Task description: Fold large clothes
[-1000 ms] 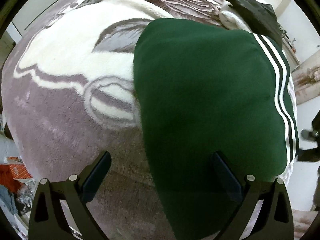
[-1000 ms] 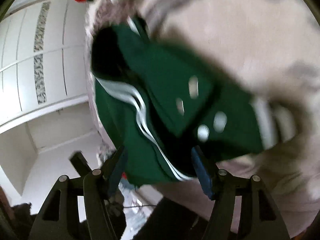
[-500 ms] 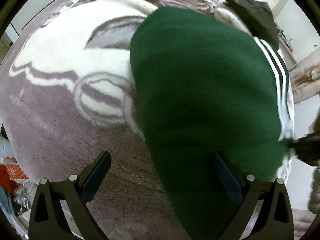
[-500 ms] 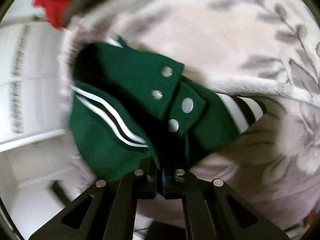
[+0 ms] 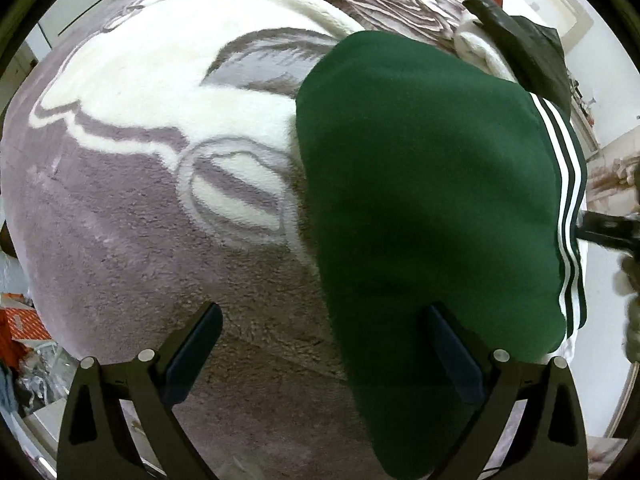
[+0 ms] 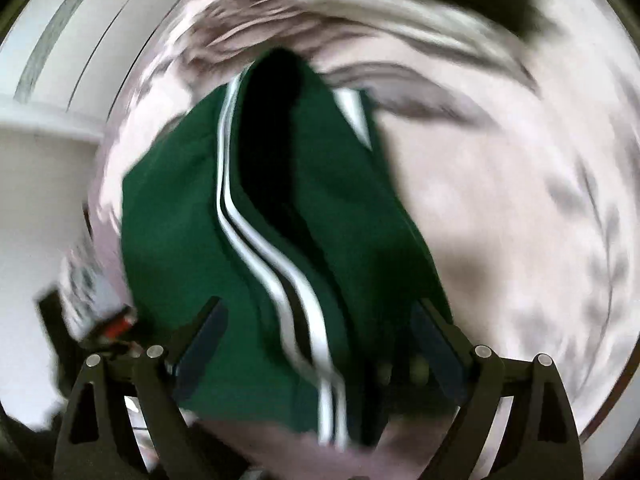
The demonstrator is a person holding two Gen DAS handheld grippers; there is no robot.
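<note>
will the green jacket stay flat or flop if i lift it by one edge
Probably flops: the jacket lies in soft rounded folds on the blanket, with no stiff edge. It looks thick and layered, so likely heavy for cloth. Its folds may slide open when lifted.

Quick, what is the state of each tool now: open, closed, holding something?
Left tool: open, holding nothing, above the green jacket's edge.
Right tool: open, jaws have just been opening; the jacket lies between them, not gripped.
</note>
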